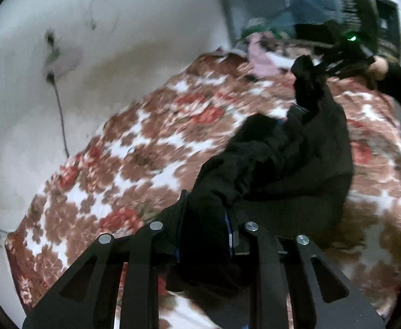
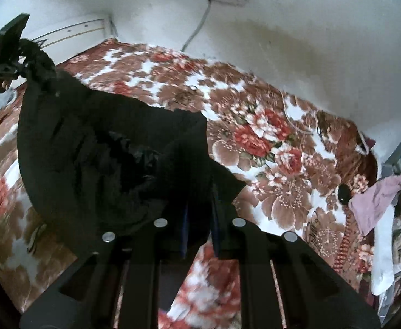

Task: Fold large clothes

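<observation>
Two hand-held grippers lifting a large black fabric garment [image 1: 282, 150].
Left hand-held gripper [image 1: 206, 235] and right hand-held gripper [image 2: 199, 227] each pinch its edge, jaws nearly closed, above the floral-blanketed bed [image 1: 134, 137].

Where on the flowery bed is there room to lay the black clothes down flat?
The flowered blanket lies bare between the black garment and the white wall. It is crowded at the end with the pink cloth and other piled clothes.

No legible txt, labels, brands or nos. anywhere; frames blurred.
</observation>
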